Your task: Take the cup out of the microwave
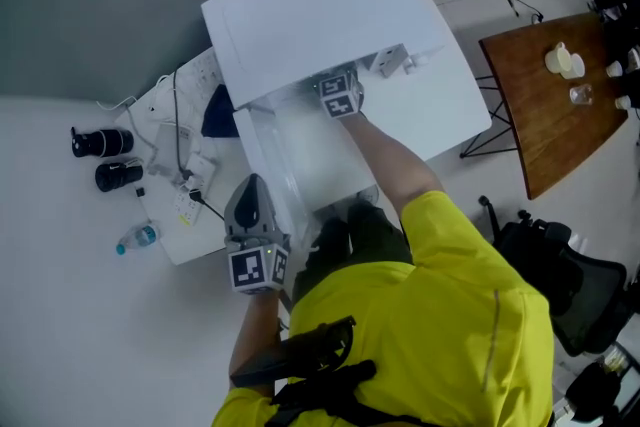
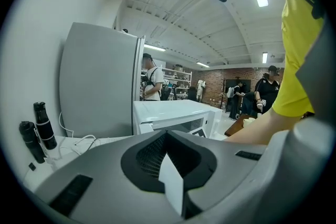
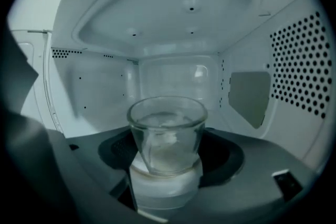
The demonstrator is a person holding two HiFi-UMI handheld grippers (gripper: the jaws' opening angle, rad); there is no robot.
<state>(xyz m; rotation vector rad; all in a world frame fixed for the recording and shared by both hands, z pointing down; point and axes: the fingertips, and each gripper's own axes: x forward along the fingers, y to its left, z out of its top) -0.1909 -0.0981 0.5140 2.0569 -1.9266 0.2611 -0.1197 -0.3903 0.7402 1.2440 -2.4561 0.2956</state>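
Observation:
A clear glass cup stands upright inside the white microwave, in the middle of its cavity. My right gripper reaches into the oven's mouth with its jaws round the cup and up against its sides. In the head view only that gripper's marker cube shows under the oven's top edge. My left gripper hangs outside by the open door, shut with nothing in it. In the left gripper view, the left gripper points past the microwave.
Two black lenses, a small bottle and cables lie on the white table left of the oven. A wooden table stands at the right, a black chair below it. People stand far off.

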